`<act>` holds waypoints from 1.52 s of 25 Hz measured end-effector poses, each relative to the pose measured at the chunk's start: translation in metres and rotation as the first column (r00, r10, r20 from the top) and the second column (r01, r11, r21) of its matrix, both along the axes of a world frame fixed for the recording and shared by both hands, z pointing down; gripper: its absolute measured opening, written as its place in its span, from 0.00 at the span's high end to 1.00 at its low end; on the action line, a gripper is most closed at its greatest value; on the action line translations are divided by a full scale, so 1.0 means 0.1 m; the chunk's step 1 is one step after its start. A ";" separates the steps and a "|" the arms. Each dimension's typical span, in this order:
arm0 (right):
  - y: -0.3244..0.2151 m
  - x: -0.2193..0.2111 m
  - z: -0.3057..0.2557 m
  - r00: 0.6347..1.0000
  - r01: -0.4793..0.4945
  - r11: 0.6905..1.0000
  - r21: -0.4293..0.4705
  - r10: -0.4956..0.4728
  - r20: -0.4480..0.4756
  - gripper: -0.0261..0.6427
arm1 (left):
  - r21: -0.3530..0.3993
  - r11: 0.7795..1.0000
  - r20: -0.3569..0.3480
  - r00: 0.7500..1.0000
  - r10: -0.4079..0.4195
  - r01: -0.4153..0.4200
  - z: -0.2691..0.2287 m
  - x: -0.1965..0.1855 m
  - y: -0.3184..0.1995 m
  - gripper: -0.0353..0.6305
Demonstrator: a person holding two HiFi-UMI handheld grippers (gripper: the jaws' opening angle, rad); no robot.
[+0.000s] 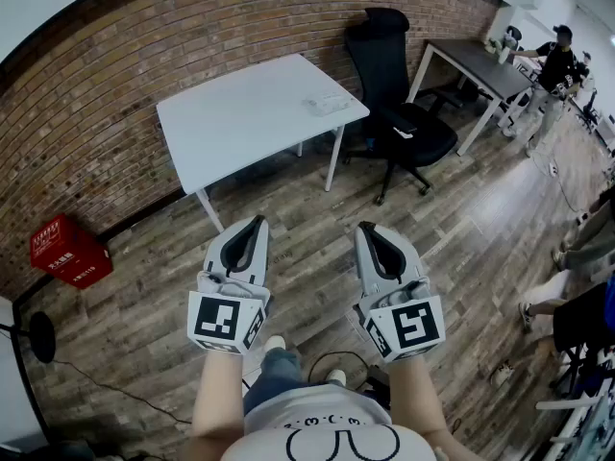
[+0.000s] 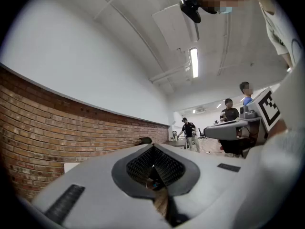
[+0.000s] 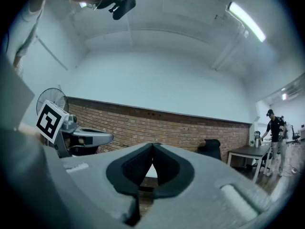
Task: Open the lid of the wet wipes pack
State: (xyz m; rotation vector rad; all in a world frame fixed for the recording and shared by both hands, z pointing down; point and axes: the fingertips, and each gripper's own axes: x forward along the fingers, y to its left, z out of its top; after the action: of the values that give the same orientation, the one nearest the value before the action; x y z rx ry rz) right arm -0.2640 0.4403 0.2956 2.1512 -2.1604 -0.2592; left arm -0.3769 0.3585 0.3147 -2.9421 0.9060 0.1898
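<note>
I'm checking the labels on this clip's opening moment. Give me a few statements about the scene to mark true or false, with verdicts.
1. The wet wipes pack lies on the white table. True.
2. The left gripper is shut on the pack. False: its jaws are together with nothing between them, and it is held over the floor, apart from the table.
3. The right gripper has its jaws together and holds nothing. True.
4. A red crate sits on the table. False: it stands on the floor by the brick wall.
5. A black office chair stands to the right of the table in the head view. True.
</note>
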 end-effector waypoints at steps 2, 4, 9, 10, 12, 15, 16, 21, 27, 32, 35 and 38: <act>-0.27 -0.05 0.00 1.000 -0.017 1.000 0.004 0.017 0.001 0.96 | 0.002 1.000 0.005 1.000 0.016 -0.016 0.01 -0.03 -0.27 0.95; -0.52 -0.10 0.02 0.999 -0.034 0.999 0.005 0.034 0.000 0.96 | 0.004 0.999 0.007 0.999 0.036 -0.036 0.01 -0.05 -0.53 0.95; -0.97 -0.16 0.06 0.996 -0.090 0.996 0.000 0.090 -0.007 0.96 | 0.010 0.997 -0.007 0.997 0.075 -0.075 -0.06 -0.10 -1.05 0.95; -1.02 -0.15 0.05 0.995 -0.099 0.995 0.003 0.099 -0.005 0.96 | 0.012 0.997 -0.013 0.997 0.078 -0.078 -0.07 -0.10 -1.13 0.95; -1.12 -0.12 0.04 0.994 -0.110 0.994 0.005 0.110 0.000 0.96 | 0.013 0.996 -0.024 0.996 0.084 -0.084 -0.07 -0.08 -1.27 0.95; -1.27 -0.03 0.01 0.992 -0.125 0.992 0.004 0.126 -0.004 0.96 | 0.006 0.996 -0.026 0.995 0.094 -0.094 -0.06 -0.02 -1.44 0.95; -1.33 0.02 0.00 0.991 -0.131 0.991 0.007 0.131 -0.005 0.96 | 0.005 0.995 -0.024 0.995 0.098 -0.098 -0.05 0.01 -1.50 0.95; -1.59 0.32 0.07 0.990 -0.144 0.990 0.006 0.144 0.003 0.96 | -0.001 0.994 -0.011 0.994 0.109 -0.109 0.05 0.26 -1.77 0.95; -2.06 0.97 0.20 0.992 -0.118 0.993 -0.006 0.118 0.040 0.96 | -0.015 0.996 0.011 0.996 0.092 -0.092 0.15 0.87 -2.20 0.95; -2.59 1.66 0.18 0.997 -0.069 0.997 -0.016 0.070 0.045 0.96 | -0.016 0.998 0.018 0.998 0.054 -0.054 0.10 1.55 -2.67 0.95; -2.90 2.09 0.13 0.998 -0.040 0.999 -0.015 0.041 0.047 0.96 | -0.017 0.999 0.017 0.999 0.031 -0.031 0.06 1.98 -2.94 0.95; -3.17 2.47 0.10 0.999 -0.002 1.000 -0.025 0.003 0.035 0.96 | -0.035 0.999 0.004 1.000 0.002 -0.002 0.04 2.39 -3.21 0.95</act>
State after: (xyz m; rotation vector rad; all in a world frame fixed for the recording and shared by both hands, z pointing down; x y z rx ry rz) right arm -0.0168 0.1235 0.3060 2.1612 -2.1669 -0.1940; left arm -0.1383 0.0379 0.3183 -2.9738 0.9156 0.1698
